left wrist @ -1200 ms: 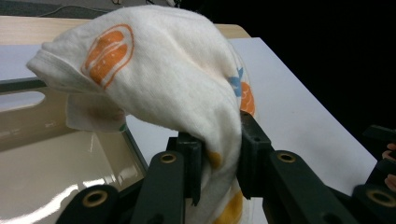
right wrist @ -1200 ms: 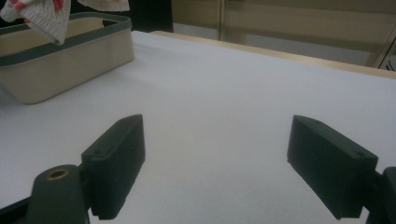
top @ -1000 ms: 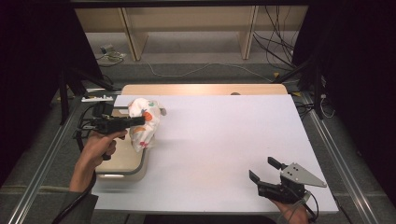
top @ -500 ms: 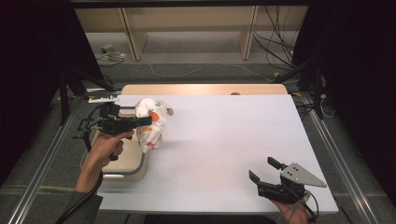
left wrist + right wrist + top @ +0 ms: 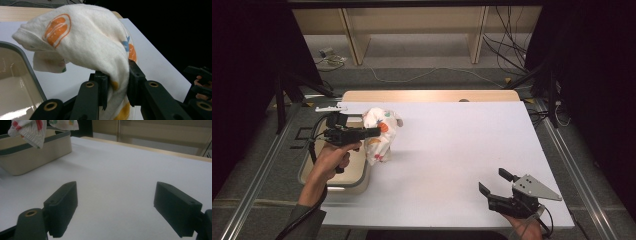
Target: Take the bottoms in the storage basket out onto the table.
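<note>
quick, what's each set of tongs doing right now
left tongs: closed on the printed cloth, held up beside the tub
right tongs: open, holding nothing

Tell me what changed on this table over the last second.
The left gripper, shut on the printed cloth, carried it rightward from over the beige tub to the tub's right edge, above the white table. The right gripper stayed open near the front edge; the tub did not move.
</note>
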